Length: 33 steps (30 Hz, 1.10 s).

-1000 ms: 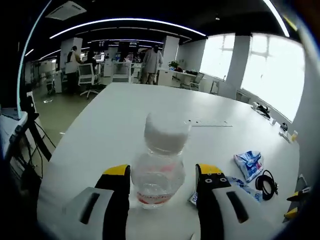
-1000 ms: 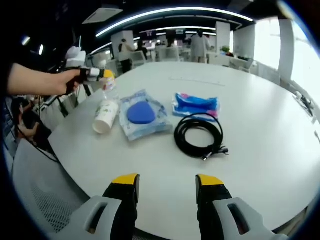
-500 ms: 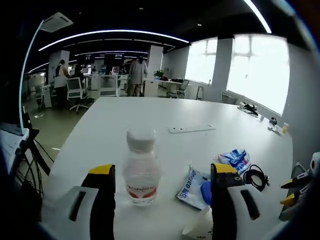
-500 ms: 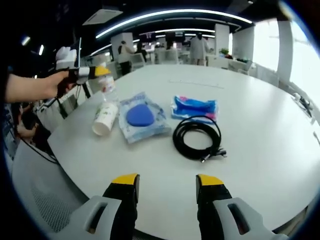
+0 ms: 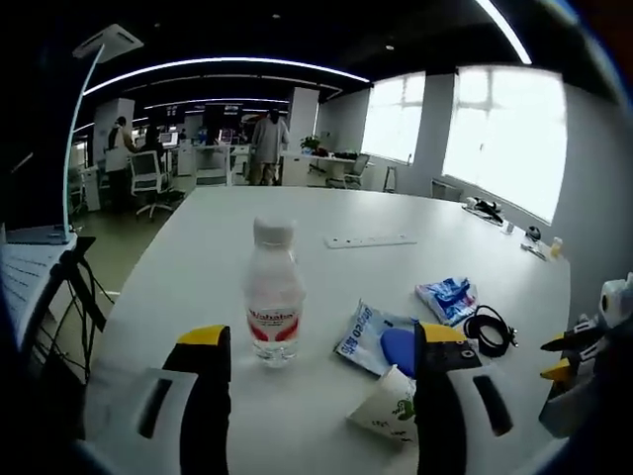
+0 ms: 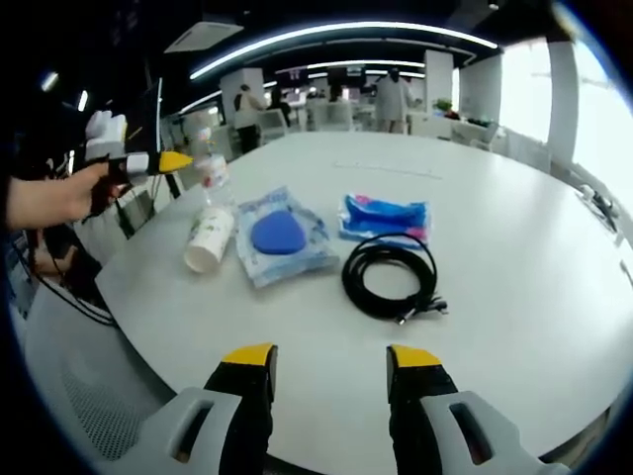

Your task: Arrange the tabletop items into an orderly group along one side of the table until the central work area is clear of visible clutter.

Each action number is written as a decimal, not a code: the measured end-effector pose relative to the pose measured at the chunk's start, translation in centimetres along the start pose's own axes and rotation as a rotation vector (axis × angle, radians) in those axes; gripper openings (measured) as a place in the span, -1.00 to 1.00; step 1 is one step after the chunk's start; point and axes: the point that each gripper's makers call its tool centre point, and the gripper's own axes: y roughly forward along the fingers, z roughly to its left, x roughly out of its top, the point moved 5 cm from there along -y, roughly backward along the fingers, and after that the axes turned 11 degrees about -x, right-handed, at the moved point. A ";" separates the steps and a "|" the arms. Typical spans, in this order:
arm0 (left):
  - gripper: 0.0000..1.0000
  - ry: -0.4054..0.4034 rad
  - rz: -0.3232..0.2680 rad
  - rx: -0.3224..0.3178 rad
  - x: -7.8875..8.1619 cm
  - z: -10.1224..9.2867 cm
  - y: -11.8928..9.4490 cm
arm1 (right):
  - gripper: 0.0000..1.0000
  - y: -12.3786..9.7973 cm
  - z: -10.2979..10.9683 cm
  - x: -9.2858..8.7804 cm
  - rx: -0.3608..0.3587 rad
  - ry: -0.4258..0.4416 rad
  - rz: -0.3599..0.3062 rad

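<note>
A clear water bottle (image 5: 273, 294) with a white cap and red label stands upright on the white table (image 5: 247, 228), ahead of my open left gripper (image 5: 318, 341), which is apart from it. To its right lie a paper cup (image 5: 388, 417) on its side, a clear bag with a blue pad (image 5: 374, 339), a blue snack packet (image 5: 448, 298) and a coiled black cable (image 5: 490, 331). In the right gripper view the same bottle (image 6: 211, 170), cup (image 6: 209, 237), bag (image 6: 281, 235), packet (image 6: 386, 216) and cable (image 6: 390, 277) lie beyond my open right gripper (image 6: 328, 358), which holds nothing.
A white power strip (image 5: 373, 240) lies farther along the table. Small items (image 5: 493, 209) sit at the far right edge. Desks, chairs and standing people (image 5: 267, 146) fill the office behind. A hand (image 6: 59, 196) holds the left gripper at the table's left edge.
My left gripper let go of the bottle, opened and drew back; the bottle now stands free on the table. The right gripper has stayed still.
</note>
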 end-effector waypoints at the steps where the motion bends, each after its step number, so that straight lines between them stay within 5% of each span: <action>1: 0.52 0.000 0.002 0.000 -0.1 -0.1 -0.1 | -0.11 0.0 0.0 0.0 -0.001 0.001 0.000; 24: 0.38 -0.008 0.054 -0.046 -0.6 -1.0 1.3 | -0.12 0.0 -0.1 -0.1 -0.001 0.008 0.008; 33: 0.10 -0.001 0.125 -0.109 -0.4 -2.1 4.0 | -0.18 -0.5 0.1 1.0 0.020 -0.010 -0.014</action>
